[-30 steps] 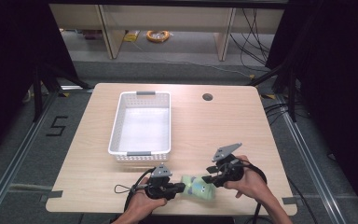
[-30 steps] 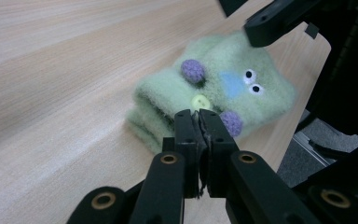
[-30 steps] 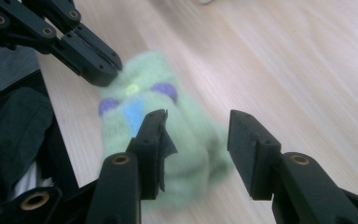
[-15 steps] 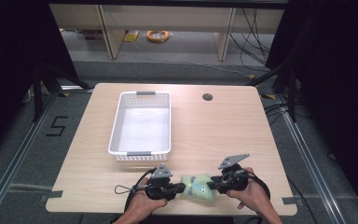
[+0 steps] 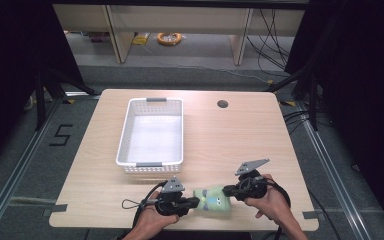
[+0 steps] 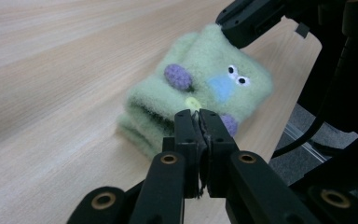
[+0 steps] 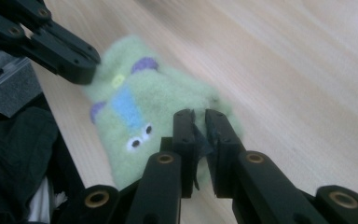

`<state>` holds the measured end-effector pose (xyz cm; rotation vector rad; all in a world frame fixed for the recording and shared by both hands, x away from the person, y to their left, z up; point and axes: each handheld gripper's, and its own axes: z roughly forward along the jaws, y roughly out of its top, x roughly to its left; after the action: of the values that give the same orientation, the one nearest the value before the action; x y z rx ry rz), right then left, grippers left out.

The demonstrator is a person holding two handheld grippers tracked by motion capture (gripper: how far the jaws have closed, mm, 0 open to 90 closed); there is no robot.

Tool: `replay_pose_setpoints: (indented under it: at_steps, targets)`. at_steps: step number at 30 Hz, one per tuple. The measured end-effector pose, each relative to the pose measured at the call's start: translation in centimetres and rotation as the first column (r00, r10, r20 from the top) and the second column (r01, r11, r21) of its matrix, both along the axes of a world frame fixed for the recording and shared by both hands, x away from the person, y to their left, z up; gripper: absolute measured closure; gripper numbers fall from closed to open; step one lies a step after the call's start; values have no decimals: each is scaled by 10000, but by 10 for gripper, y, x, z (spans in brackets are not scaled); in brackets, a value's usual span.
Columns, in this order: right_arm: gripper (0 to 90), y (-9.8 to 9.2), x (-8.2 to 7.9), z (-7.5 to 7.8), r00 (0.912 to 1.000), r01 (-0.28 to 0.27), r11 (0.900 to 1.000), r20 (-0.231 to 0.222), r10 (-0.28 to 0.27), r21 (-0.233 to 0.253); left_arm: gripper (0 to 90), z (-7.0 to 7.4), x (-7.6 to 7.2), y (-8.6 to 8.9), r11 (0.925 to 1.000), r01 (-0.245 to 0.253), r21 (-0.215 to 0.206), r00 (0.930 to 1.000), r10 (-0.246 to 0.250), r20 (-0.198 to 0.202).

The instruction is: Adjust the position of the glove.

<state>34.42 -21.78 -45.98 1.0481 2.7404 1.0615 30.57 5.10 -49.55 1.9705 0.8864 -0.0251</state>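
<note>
A green fleece sock point(image 5: 212, 199) with purple spots, a blue patch and small eyes lies near the table's front edge. My left gripper point(image 5: 196, 201) is at its left end, and in the left gripper view point(image 6: 196, 114) the jaws are pressed together on the sock's point(image 6: 200, 88) near folded edge. My right gripper point(image 5: 228, 191) meets its right end. In the right gripper view point(image 7: 197, 114) the jaws are pinched on the sock's point(image 7: 135, 102) end by the eyes. Each gripper view shows the other gripper at the sock's far end.
A white slotted basket point(image 5: 125, 135) stands behind the grippers, left of centre, with nothing in it. A round cable hole point(image 5: 222, 104) sits at the back of the table point(image 5: 260, 145). The sock lies close to the front edge, and the left gripper's cable loops left.
My right hand and gripper have moved down towards the front edge, closing on the sock's right end. The left gripper and the sock have stayed put.
</note>
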Motion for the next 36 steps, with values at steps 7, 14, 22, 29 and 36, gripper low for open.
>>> replay_pose_setpoints:
  at_steps: [7, 14, 22, 29, 36]
  targets:
    - [676, -6, 1, -7, 9976, 650, 9977, -213, -655, -213, 623, -5, 7, 5, 9993, -338, -148, 9970, 327, -696]
    - [446, -8, -11, 0, 9887, 1502, 9859, -135, -1496, 732, 438, -6, 13, 7, 9949, -983, -234, 9850, 940, -1447]
    - [367, -2, -8, -18, 9770, 1971, 9799, -887, -1937, 318, 404, -9, 17, -6, 9974, -714, 77, 9862, 717, -1492]
    - [361, 0, -3, -30, 9736, 1841, 9826, -1414, -1791, 231, 436, -17, 20, -11, 9974, -686, 210, 9826, 711, -1717]
    - [397, 1, -3, -37, 9649, 2031, 9777, -1808, -1905, 538, 487, -19, 20, -13, 9978, -634, 215, 9865, 659, -1499]
